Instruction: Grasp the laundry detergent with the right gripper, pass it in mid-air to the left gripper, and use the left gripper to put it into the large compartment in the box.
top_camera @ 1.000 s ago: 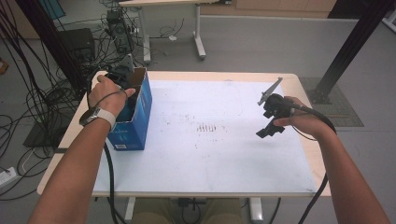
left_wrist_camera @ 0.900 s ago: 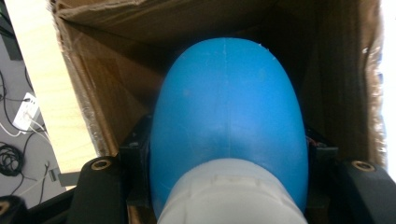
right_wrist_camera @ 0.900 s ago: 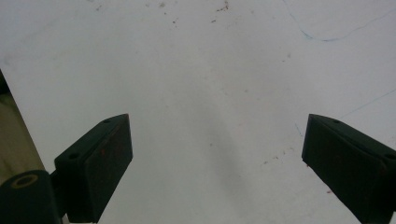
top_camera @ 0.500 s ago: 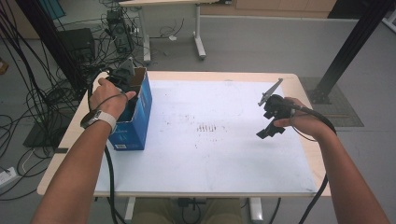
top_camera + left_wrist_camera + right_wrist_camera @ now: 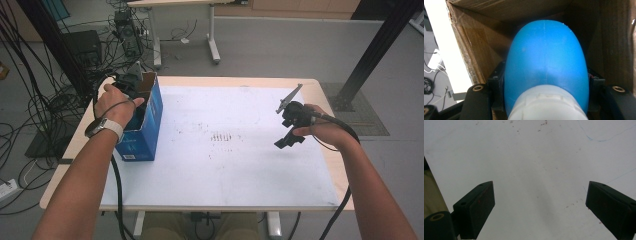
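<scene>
- Left gripper (image 5: 546, 100), reaching inside a blue cardboard box (image 5: 150, 120), clamps a blue-and-white bottle (image 5: 546, 67).
- Right gripper (image 5: 540, 205) hovers over the white tabletop (image 5: 240, 165), jaws wide apart.

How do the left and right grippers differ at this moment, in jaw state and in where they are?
The left gripper is clamped on a blue object with a white end inside the cardboard box; the right gripper has its jaws wide apart, holding nothing. The left is down in the box, the right above the white table top. Both are hand-held.
</scene>
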